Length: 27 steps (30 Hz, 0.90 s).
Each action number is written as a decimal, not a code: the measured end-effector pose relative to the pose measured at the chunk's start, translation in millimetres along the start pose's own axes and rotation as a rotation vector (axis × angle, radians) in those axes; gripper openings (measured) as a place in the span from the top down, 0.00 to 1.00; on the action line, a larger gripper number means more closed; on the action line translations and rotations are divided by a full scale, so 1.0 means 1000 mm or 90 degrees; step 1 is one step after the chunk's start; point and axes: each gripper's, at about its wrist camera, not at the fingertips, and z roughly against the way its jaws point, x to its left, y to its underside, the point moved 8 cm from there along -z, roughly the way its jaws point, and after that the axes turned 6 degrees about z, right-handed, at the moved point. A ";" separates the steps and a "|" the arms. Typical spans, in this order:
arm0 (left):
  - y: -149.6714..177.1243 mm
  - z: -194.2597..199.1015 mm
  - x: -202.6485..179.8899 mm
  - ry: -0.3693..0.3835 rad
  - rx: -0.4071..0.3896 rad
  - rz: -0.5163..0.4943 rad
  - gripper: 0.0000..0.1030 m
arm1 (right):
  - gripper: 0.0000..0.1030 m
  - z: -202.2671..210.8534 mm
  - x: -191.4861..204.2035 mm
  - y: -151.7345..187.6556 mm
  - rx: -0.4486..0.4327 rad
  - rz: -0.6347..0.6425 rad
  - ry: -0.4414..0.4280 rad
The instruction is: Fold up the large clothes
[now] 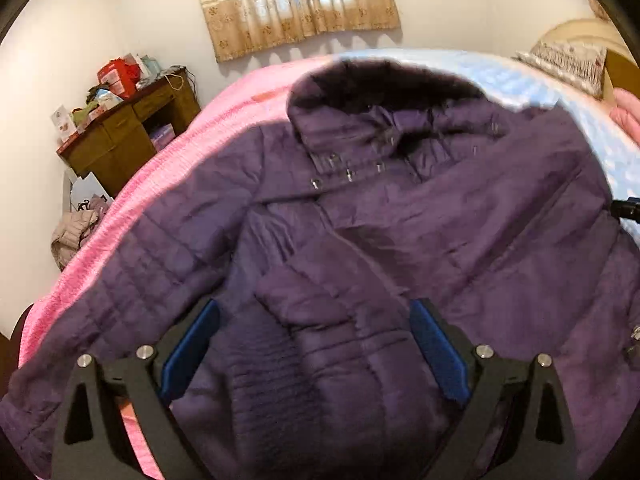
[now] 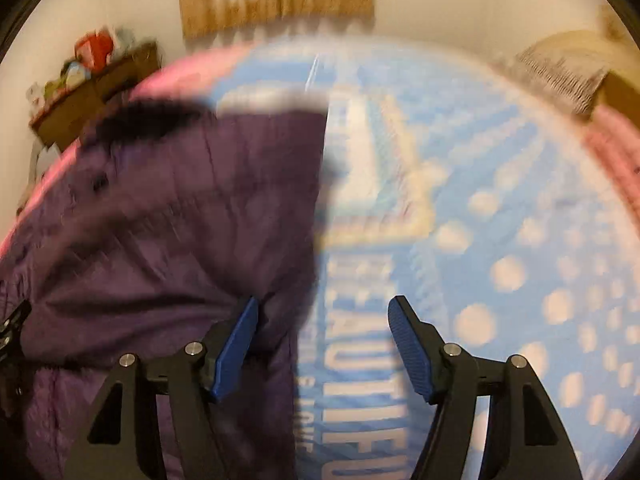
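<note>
Wide-apart jaws of left gripper [image 1: 316, 344] above purple jacket [image 1: 400, 220] on bed [image 1: 168, 168]

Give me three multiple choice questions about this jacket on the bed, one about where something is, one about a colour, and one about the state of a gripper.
1. Where does the dark fur collar of the jacket lie?
A. at the end toward the curtain
B. at the end nearest the camera
C. hanging off the desk

2. What colour is the jacket?
A. red
B. purple
C. white

3. How does the left gripper stand?
A. clamped on a sleeve
B. shut with nothing in it
C. open above the jacket

Answers:
1 A, since the fur edge is at the far end of the jacket, below the curtain on the wall.
2 B, since the quilted fabric is purple in both views, against a pink blanket and blue sheet.
3 C, since its blue pads stand wide apart with no fabric pinched.
</note>
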 end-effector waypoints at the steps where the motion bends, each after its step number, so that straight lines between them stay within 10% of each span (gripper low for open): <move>1: -0.009 0.013 0.003 0.004 -0.033 0.009 0.05 | 0.35 0.018 0.006 -0.017 -0.053 0.014 -0.001; 6: -0.047 0.028 -0.003 0.002 -0.117 0.033 0.00 | 0.33 0.025 0.063 -0.056 -0.130 0.107 -0.047; 13: -0.028 -0.029 -0.038 0.006 -0.034 -0.003 0.00 | 0.32 -0.066 0.087 -0.028 -0.035 0.156 -0.037; 27: -0.014 -0.055 -0.038 0.018 0.071 0.018 0.00 | 0.31 -0.075 0.092 -0.022 -0.005 0.155 -0.039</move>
